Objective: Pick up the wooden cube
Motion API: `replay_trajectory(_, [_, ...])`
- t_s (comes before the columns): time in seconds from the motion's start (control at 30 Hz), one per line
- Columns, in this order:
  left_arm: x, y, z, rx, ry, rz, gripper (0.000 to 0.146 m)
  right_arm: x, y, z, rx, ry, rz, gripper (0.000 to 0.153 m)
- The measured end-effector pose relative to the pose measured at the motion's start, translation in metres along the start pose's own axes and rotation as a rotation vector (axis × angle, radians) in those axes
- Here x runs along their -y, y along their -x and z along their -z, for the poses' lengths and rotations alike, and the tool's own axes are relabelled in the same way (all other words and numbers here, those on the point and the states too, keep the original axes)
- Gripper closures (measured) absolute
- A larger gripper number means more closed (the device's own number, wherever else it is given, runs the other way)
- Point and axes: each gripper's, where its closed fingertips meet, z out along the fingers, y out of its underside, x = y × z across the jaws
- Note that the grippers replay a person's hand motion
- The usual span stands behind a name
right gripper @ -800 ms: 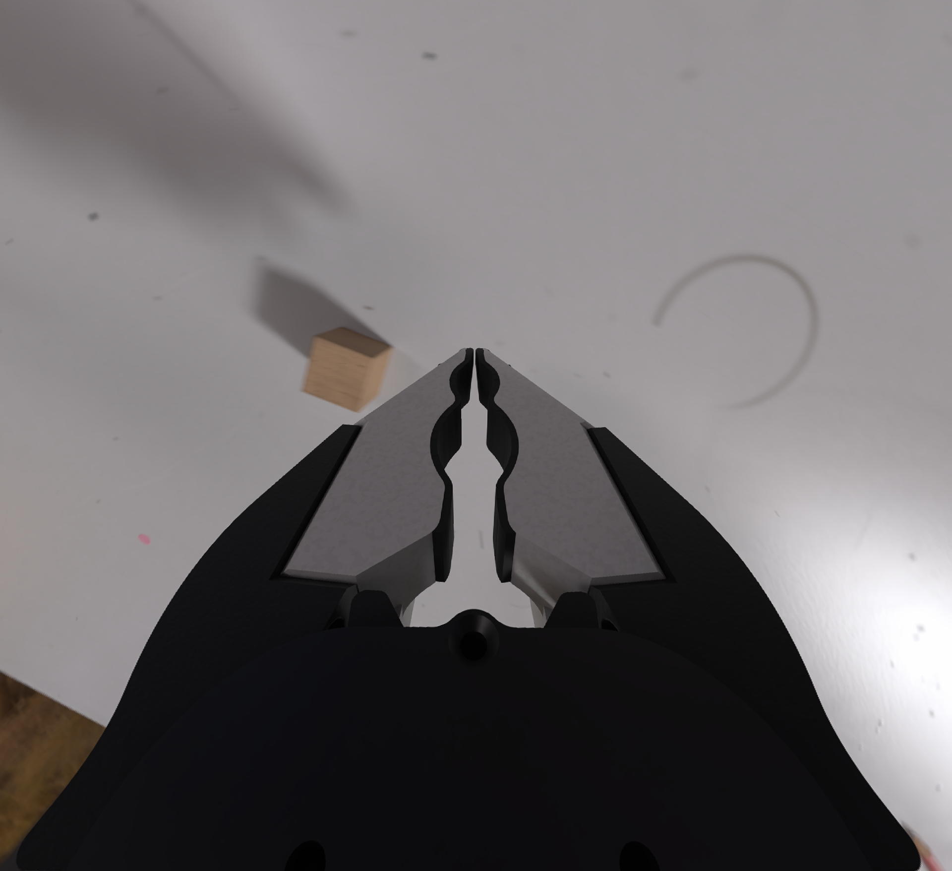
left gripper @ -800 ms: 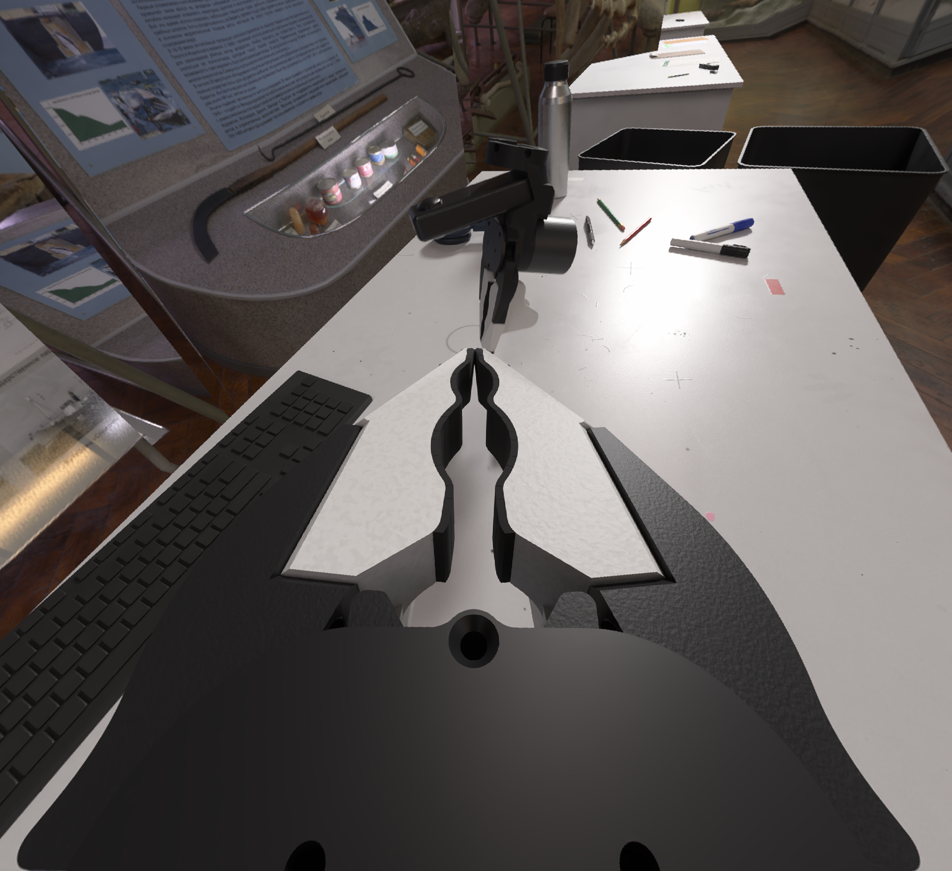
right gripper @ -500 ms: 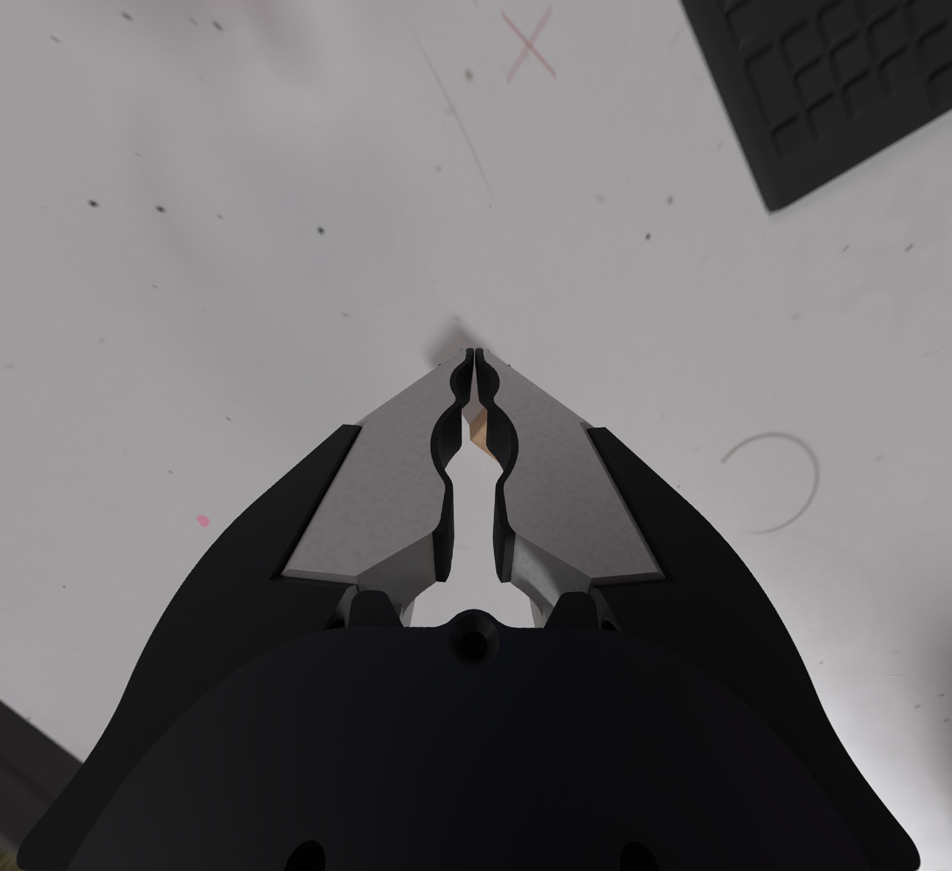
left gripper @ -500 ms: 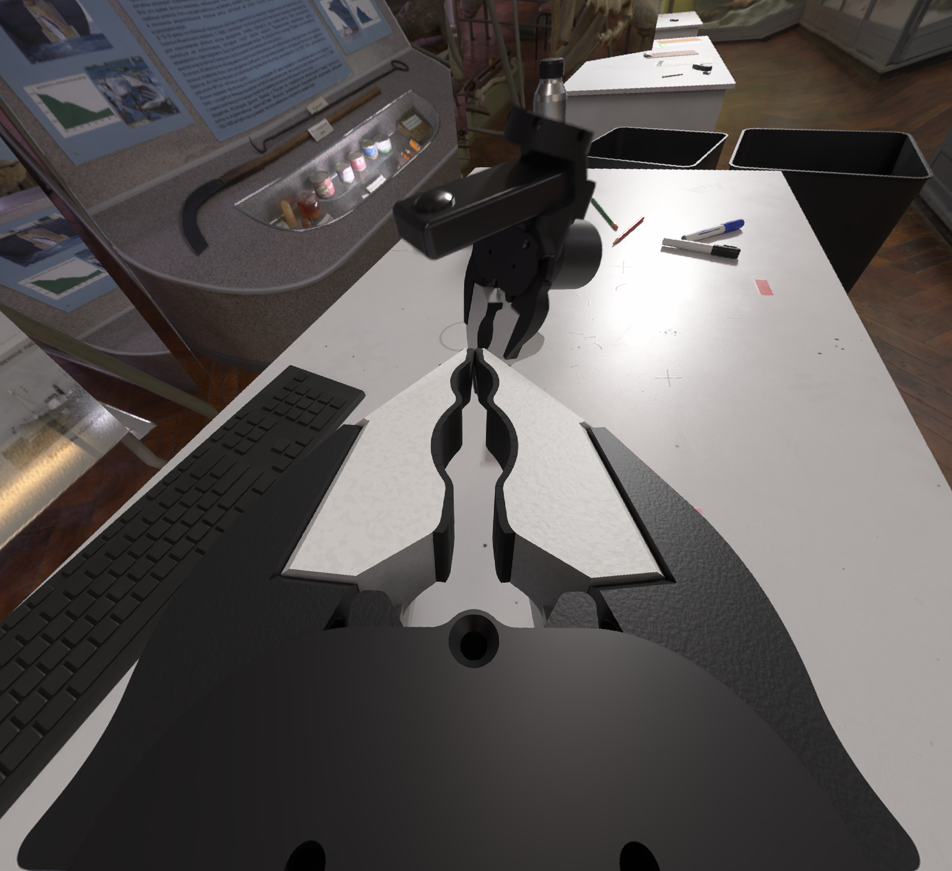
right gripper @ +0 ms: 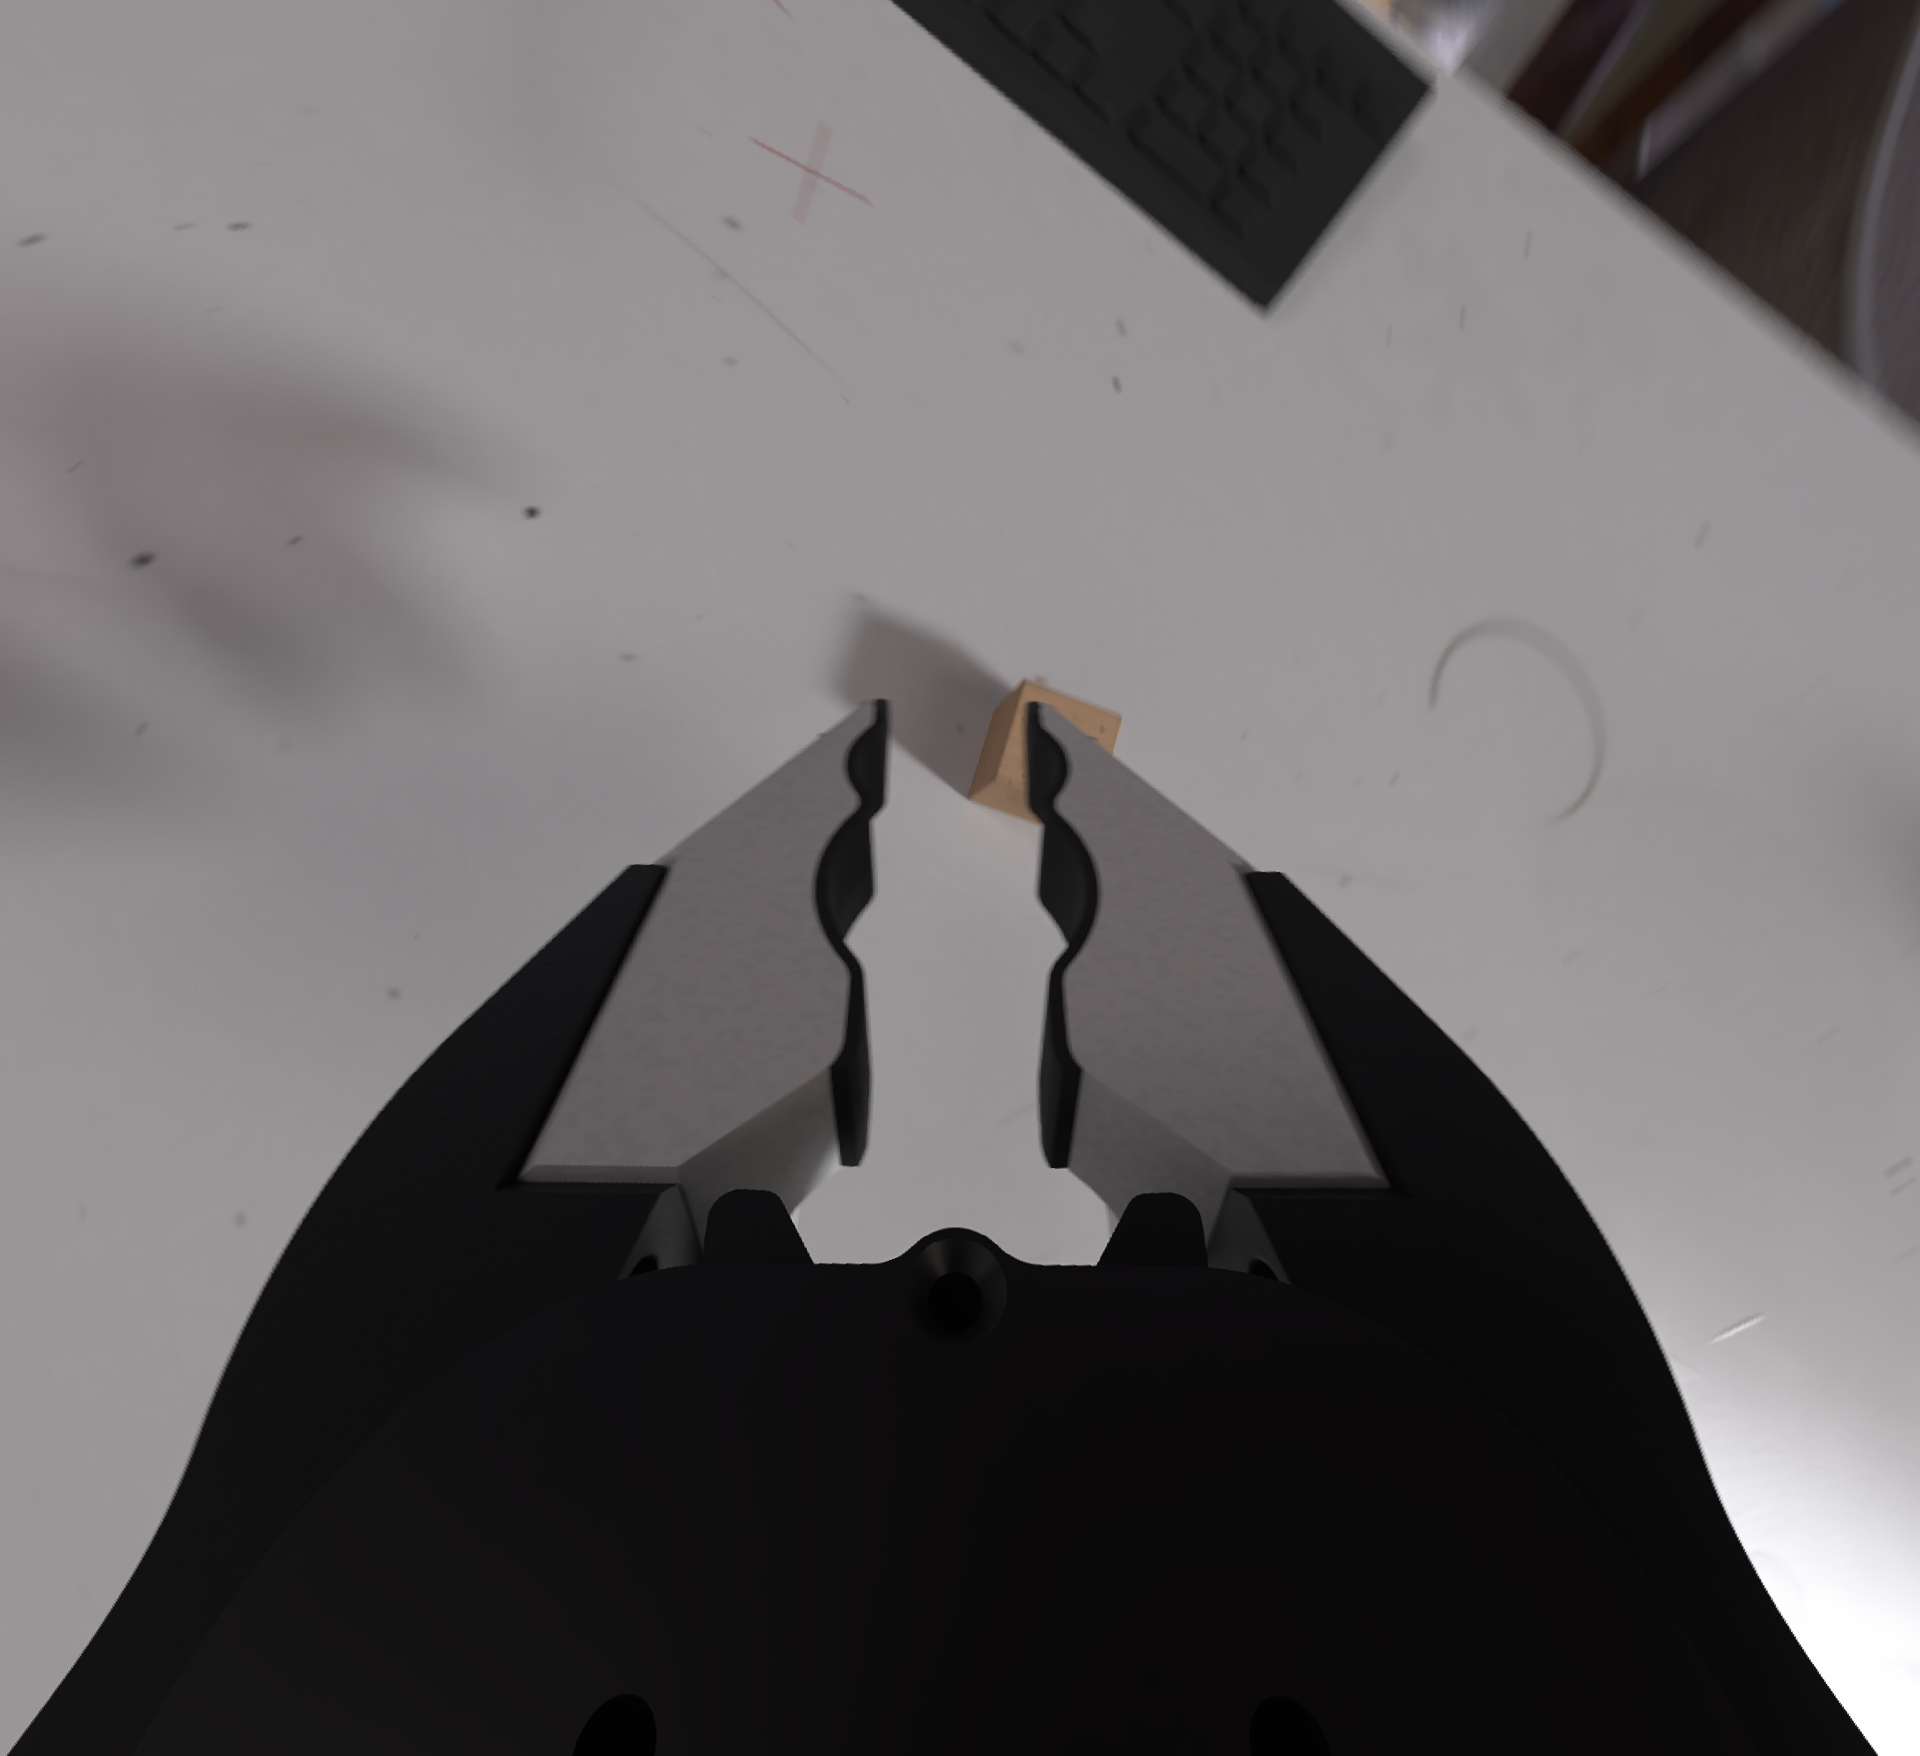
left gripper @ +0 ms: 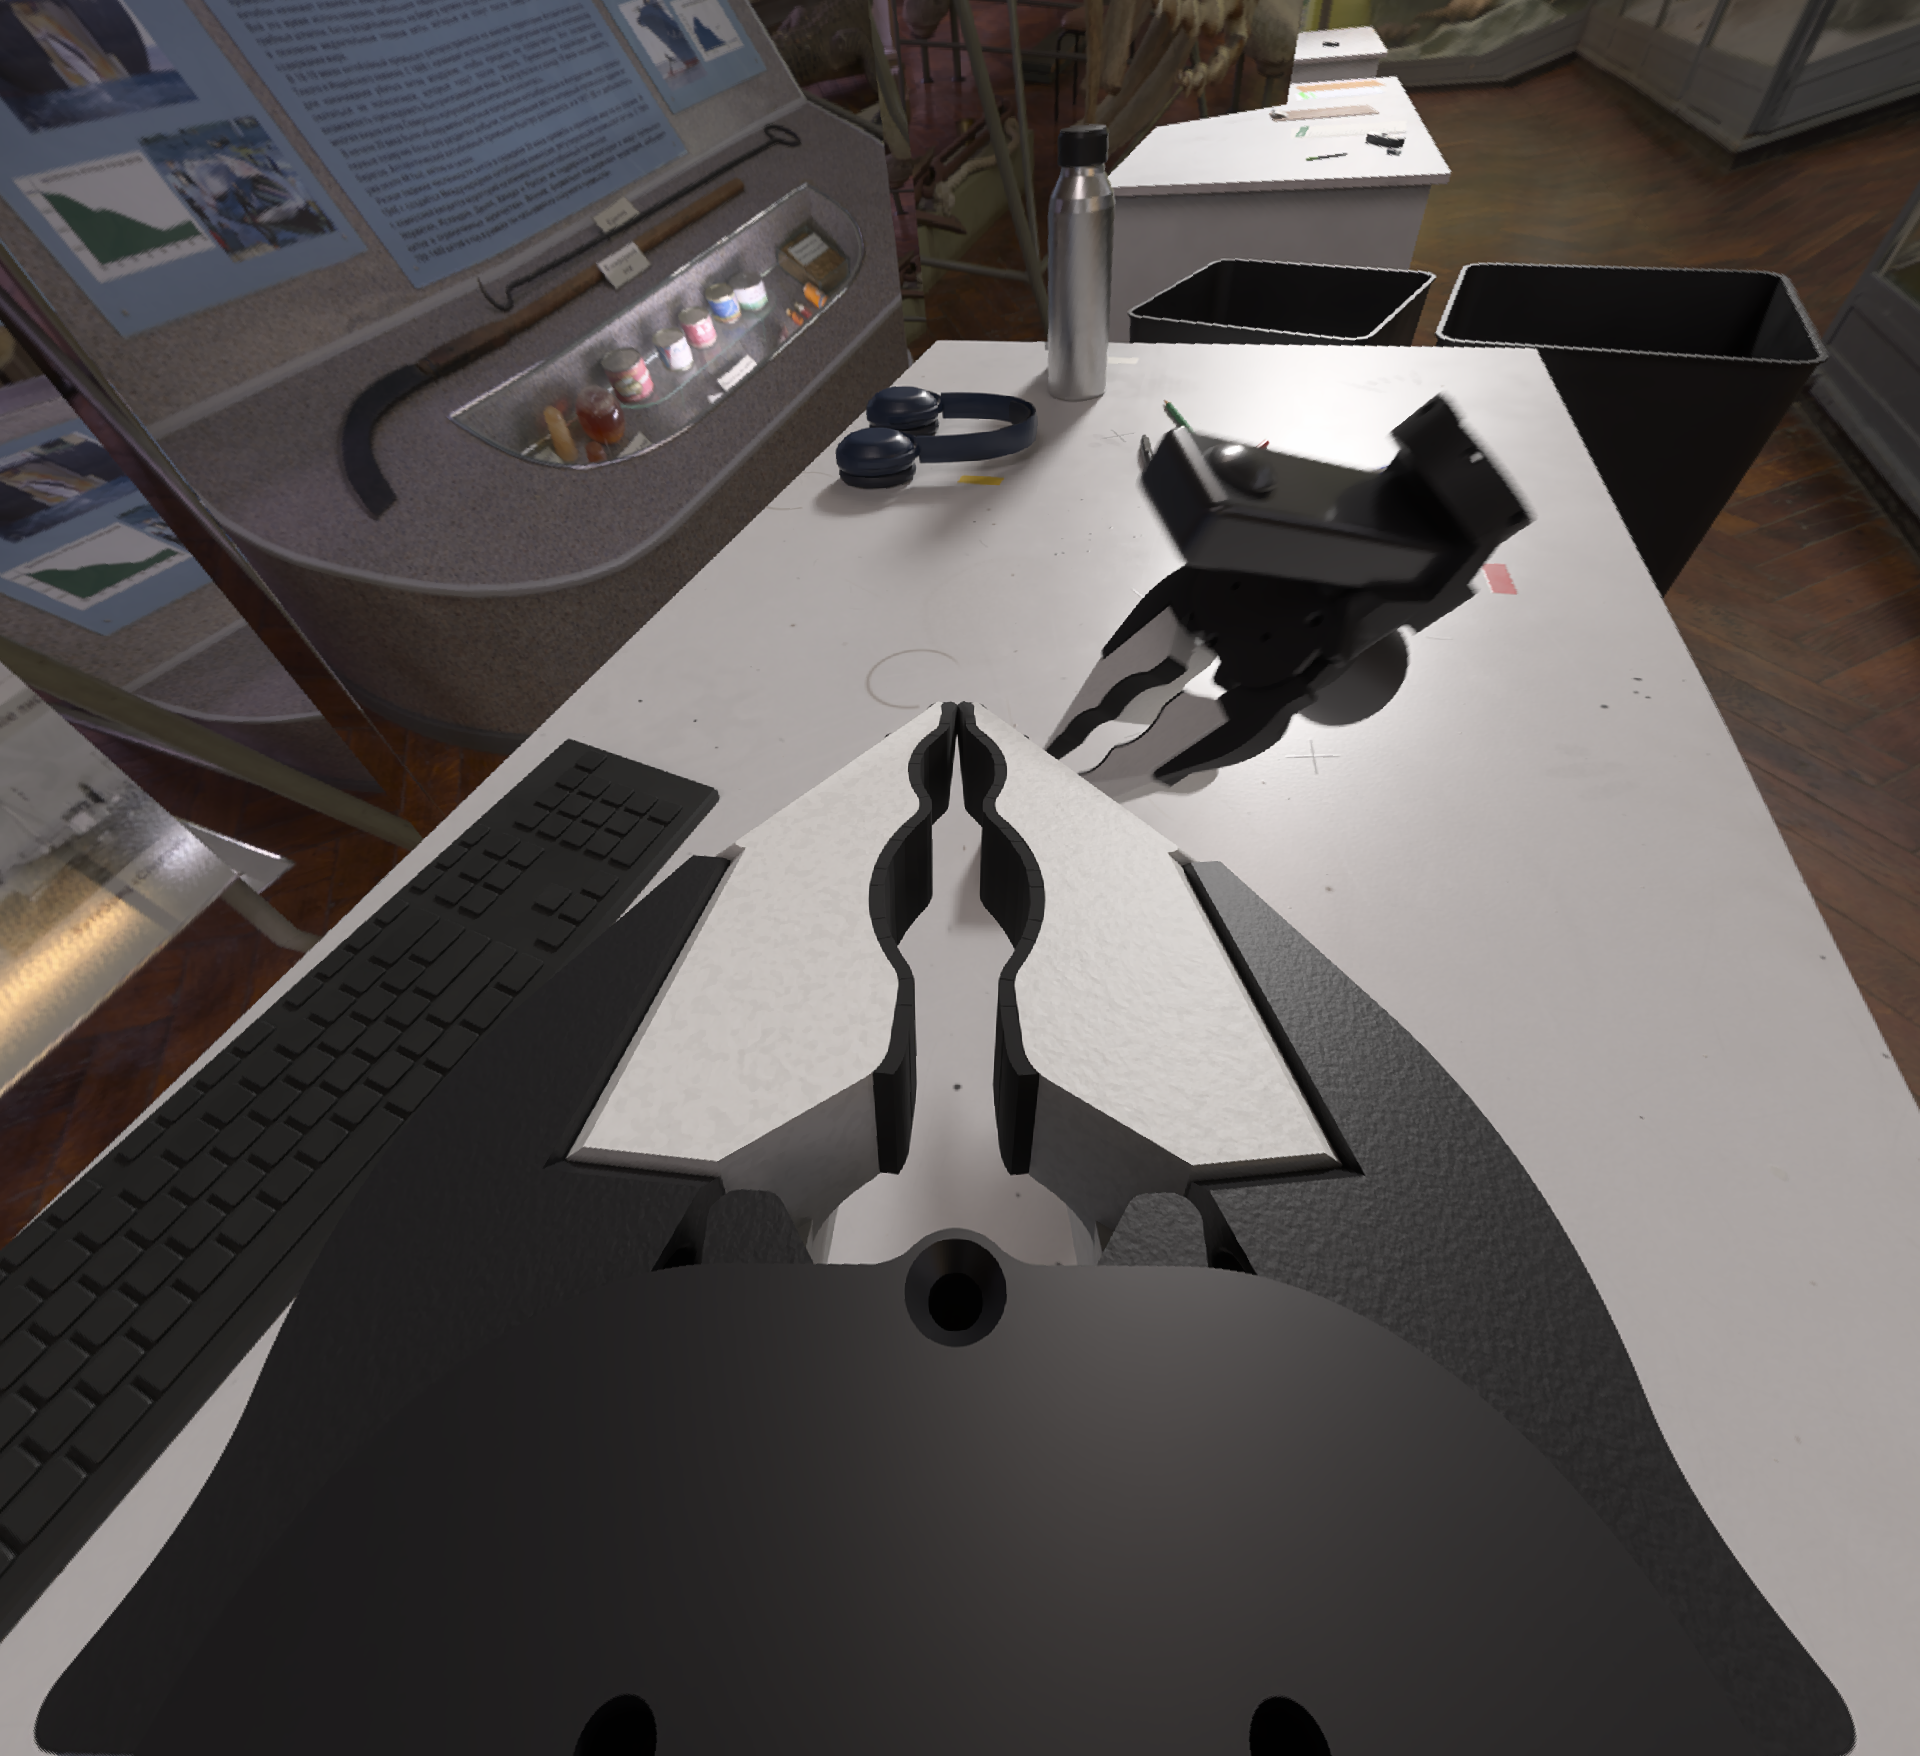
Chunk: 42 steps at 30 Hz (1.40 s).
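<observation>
The small wooden cube (right gripper: pixel 1001 764) lies on the white table (right gripper: pixel 416 356). My right gripper (right gripper: pixel 957 712) is open just above the table. The cube sits at the tip of its right finger (right gripper: pixel 1132 885), partly hidden behind that finger and mostly outside the gap. In the left wrist view the right gripper (left gripper: pixel 1107 764) points down at the table with its jaws apart. My left gripper (left gripper: pixel 958 711) is shut and empty, close beside it. The cube does not show in the left wrist view.
A black keyboard (left gripper: pixel 312 1031) lies along the table's left edge; it also shows in the right wrist view (right gripper: pixel 1143 23). Dark blue headphones (left gripper: pixel 914 449) and a metal bottle (left gripper: pixel 1078 272) stand at the far end. Two black bins (left gripper: pixel 1631 324) stand beyond the table.
My right gripper has opened and swung to the right in the left wrist view. The cube, earlier glimpsed under its shut jaws, now sits by its right fingertip. The left gripper stays shut.
</observation>
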Motion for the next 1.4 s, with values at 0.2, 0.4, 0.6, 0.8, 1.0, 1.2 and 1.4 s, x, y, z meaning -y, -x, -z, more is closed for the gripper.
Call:
replay_trajectory(0.2, [-0.001, -0.007, -0.001, -0.027, 0.017, -0.001, 0.146, -0.031, -0.013, -0.056, -0.079, 0.192, -0.275, 0.087])
replay_trajectory(0.4, [-0.002, -0.009, 0.003, -0.02, 0.038, -0.031, 0.146, -0.055, -0.024, -0.063, -0.045, 0.396, -0.308, 0.119])
replay_trajectory(0.6, [0.004, -0.012, 0.011, -0.031, 0.017, -0.042, 0.146, -0.036, -0.032, -0.005, -0.085, 0.314, -0.214, 0.119])
replay_trajectory(0.8, [0.008, -0.007, 0.018, -0.038, -0.019, -0.011, 0.146, 0.021, -0.081, 0.119, -0.29, -0.019, -0.075, 0.119])
replay_trajectory(1.0, [0.01, -0.006, 0.021, -0.044, -0.033, 0.003, 0.146, -0.06, -0.194, 0.127, -0.297, 0.07, -0.302, 0.119])
replay_trajectory(1.2, [0.006, -0.007, 0.014, -0.051, -0.009, 0.001, 0.146, -0.174, -0.212, 0.079, -0.234, 0.444, -0.354, 0.119])
replay_trajectory(1.4, [0.0, -0.008, 0.006, -0.052, 0.027, -0.012, 0.146, -0.219, -0.205, 0.055, -0.195, 0.641, -0.312, 0.119])
